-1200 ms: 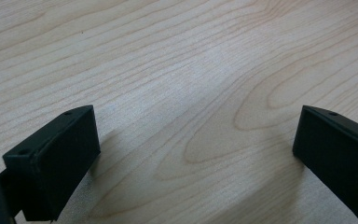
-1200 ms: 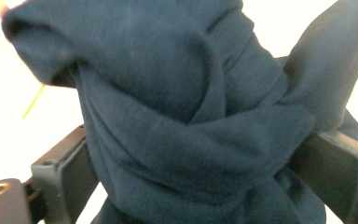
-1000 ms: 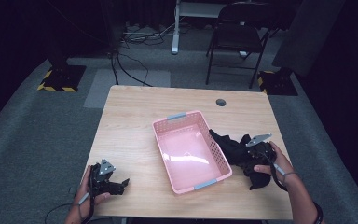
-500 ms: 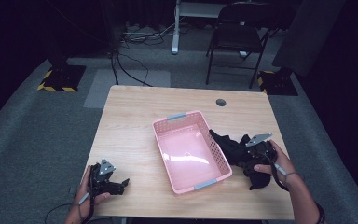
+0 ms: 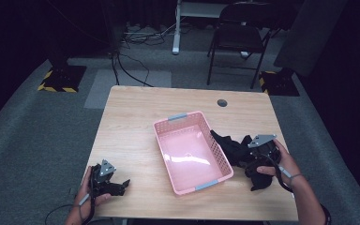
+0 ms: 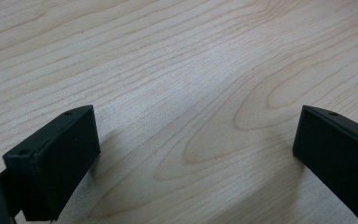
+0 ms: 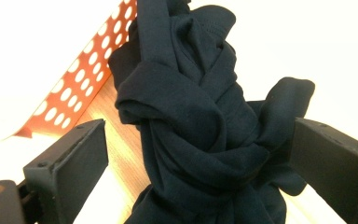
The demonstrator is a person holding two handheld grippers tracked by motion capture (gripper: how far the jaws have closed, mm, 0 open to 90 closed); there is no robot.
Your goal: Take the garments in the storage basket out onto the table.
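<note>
A knotted black cloth (image 5: 232,147) lies on the wooden table (image 5: 136,117), just right of a pink perforated basket (image 5: 161,140). My right gripper (image 5: 247,157) hovers over the cloth and points toward the basket. In the right gripper view the cloth (image 7: 191,121) bunches between the wide jaws of that gripper (image 7: 198,158). It brushes the right jaw and stands clear of the left one, with the basket wall (image 7: 74,93) behind. My left gripper (image 5: 122,185) rests near the table's front left corner. Its jaws (image 6: 196,154) are open over bare wood.
The basket stands tilted in the middle of the table with nothing in it. A small round hole (image 5: 222,102) is in the table top at the back right. A folding chair (image 5: 236,42) and cables stand on the floor beyond the table.
My right hand has lifted slightly above the cloth with its jaws as wide as before. The left hand and the basket have not moved.
</note>
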